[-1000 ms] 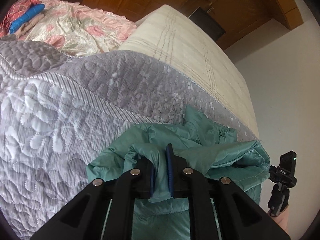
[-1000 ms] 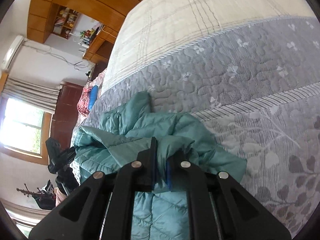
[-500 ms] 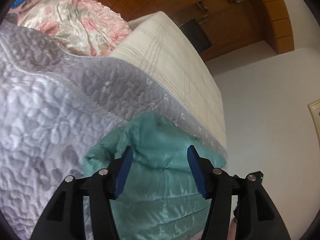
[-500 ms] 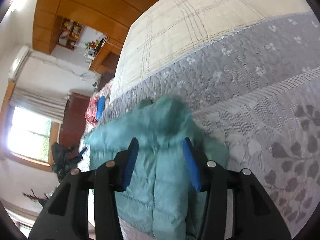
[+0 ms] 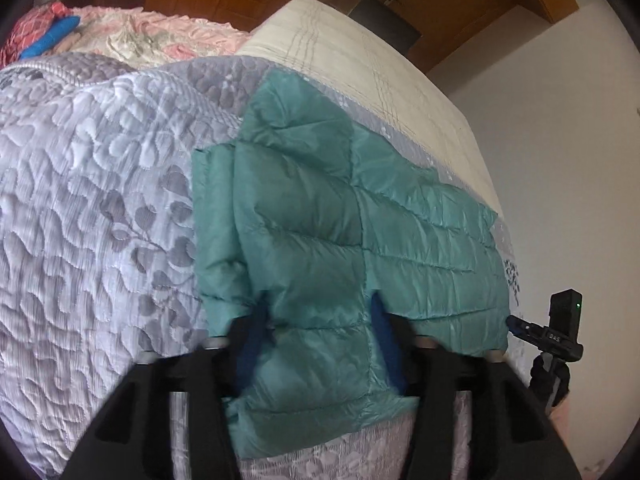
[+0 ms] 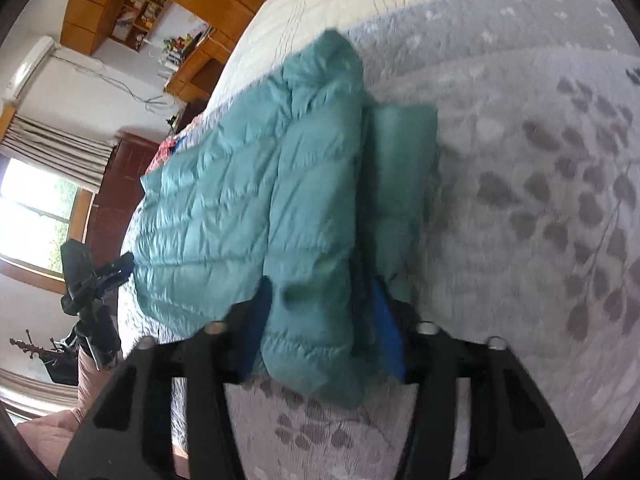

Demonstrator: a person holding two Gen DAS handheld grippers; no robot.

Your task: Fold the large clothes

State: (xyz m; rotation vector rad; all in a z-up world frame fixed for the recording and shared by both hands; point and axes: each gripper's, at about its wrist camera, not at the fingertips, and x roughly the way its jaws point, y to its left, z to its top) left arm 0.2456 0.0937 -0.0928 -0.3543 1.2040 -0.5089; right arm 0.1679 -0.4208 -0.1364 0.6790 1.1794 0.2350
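A teal quilted puffer jacket [image 5: 340, 232] lies spread flat on the grey quilted bedspread [image 5: 100, 200], hood end away from me. It also shows in the right wrist view [image 6: 260, 216], with a sleeve folded alongside it on the right. My left gripper [image 5: 318, 332] is open, its blue pads straddling the jacket's near hem without gripping it. My right gripper [image 6: 324, 320] is open too, jaws on either side of the near hem.
A cream blanket [image 5: 360, 64] covers the far part of the bed. Pink floral bedding [image 5: 152, 32] lies at the far left. A tripod with a black device [image 5: 560, 328] stands off the bed's right side; it shows in the right wrist view [image 6: 92, 280] too. Wooden wardrobes line the back wall.
Both grippers held bunched jacket fabric a second ago, then opened and let it go. The jacket now lies spread flat, and both grippers have drawn back to its near hem.
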